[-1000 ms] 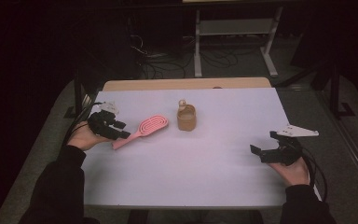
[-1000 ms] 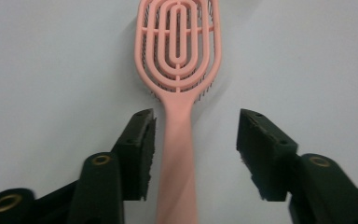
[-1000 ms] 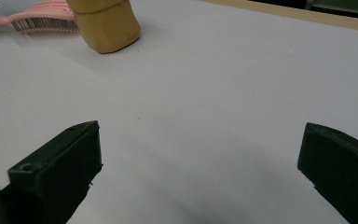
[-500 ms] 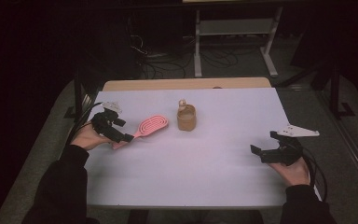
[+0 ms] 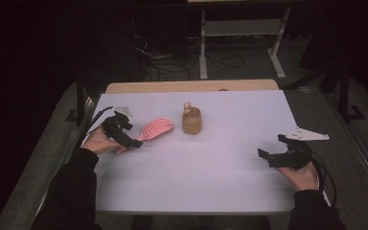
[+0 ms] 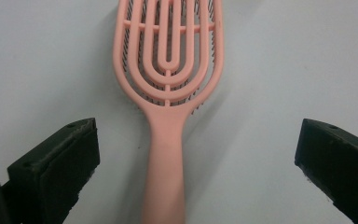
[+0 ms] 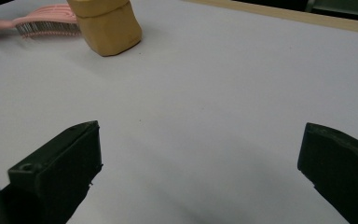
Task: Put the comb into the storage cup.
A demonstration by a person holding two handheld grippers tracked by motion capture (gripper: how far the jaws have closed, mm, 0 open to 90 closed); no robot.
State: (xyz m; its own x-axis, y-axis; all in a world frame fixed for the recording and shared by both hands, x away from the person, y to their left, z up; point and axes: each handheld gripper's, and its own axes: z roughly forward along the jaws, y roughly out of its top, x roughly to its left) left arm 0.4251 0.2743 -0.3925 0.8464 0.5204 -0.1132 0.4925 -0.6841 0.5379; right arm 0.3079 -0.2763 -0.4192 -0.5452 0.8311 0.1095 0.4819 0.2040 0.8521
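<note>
A pink hairbrush (image 5: 155, 129) lies flat on the white table (image 5: 196, 182), left of centre, its handle pointing at my left gripper (image 5: 130, 134). In the left gripper view the brush handle (image 6: 168, 140) runs up between the two black jaws, which stand wide apart on either side without touching it. The jaws of the left gripper (image 6: 196, 140) have just been opening. A tan container (image 5: 191, 121) stands upright just right of the brush head. My right gripper (image 5: 271, 145) rests open at the table's right side with nothing between the jaws; from the right gripper (image 7: 200, 149) the tan container (image 7: 105, 23) and the hairbrush (image 7: 46, 21) lie farther off.
A wooden strip (image 5: 191, 86) borders the table's far edge. Beyond it on the dark floor stand a metal rack (image 5: 239, 28) and loose cables (image 5: 163, 57). Bare white surface stretches between the two grippers.
My left gripper has sunk and shifted slightly toward the brush, and its jaws now stand wider apart around the handle. The brush, container and right gripper have stayed put.
</note>
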